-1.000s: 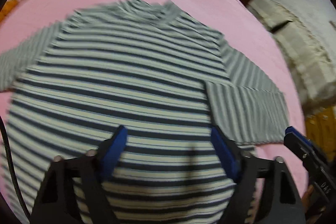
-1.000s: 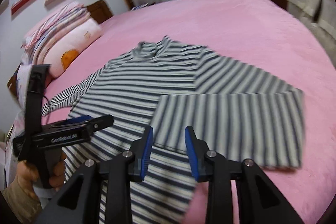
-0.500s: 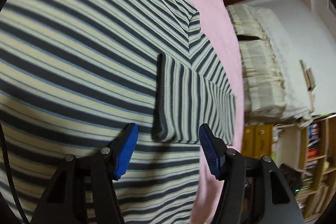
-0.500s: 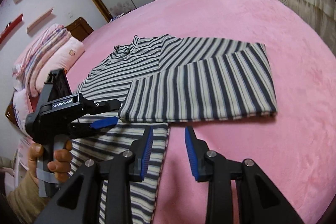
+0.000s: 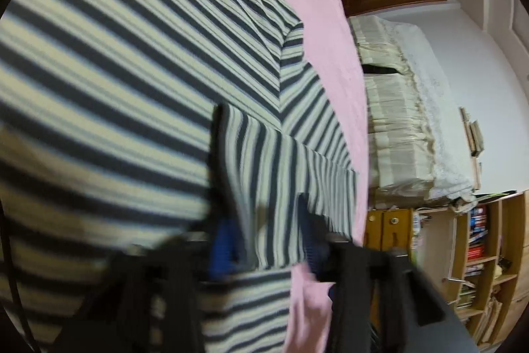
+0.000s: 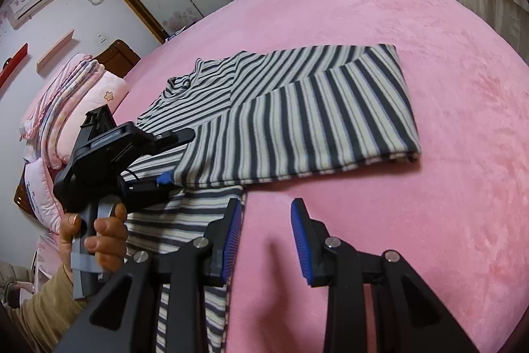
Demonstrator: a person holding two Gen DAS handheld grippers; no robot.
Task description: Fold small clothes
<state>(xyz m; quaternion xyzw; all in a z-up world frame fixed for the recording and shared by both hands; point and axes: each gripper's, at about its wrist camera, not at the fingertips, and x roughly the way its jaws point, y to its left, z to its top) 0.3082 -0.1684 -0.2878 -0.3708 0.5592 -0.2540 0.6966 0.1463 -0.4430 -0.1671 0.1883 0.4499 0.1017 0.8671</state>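
A grey and cream striped top [image 6: 297, 128] lies flat on the pink bed, its right sleeve [image 6: 330, 121] folded back across the body. In the left wrist view the top [image 5: 115, 71] fills the frame. My left gripper [image 5: 264, 240] is open, its blue fingers either side of the folded sleeve's cuff [image 5: 261, 220]; it also shows in the right wrist view [image 6: 172, 161] at the cuff. My right gripper [image 6: 266, 237] is open and empty, over the bare blanket just right of the top's side edge.
The pink blanket [image 6: 446, 171] covers the bed. Folded pink quilts and pillows [image 6: 72, 108] are stacked at the bed's left. A cream covered couch [image 5: 396, 128] and wooden bookshelves [image 5: 479, 253] stand beyond the bed's right edge.
My left gripper moved down and right onto the folded sleeve's cuff, its fingers now closer together around it. My right gripper shifted right off the top onto bare blanket.
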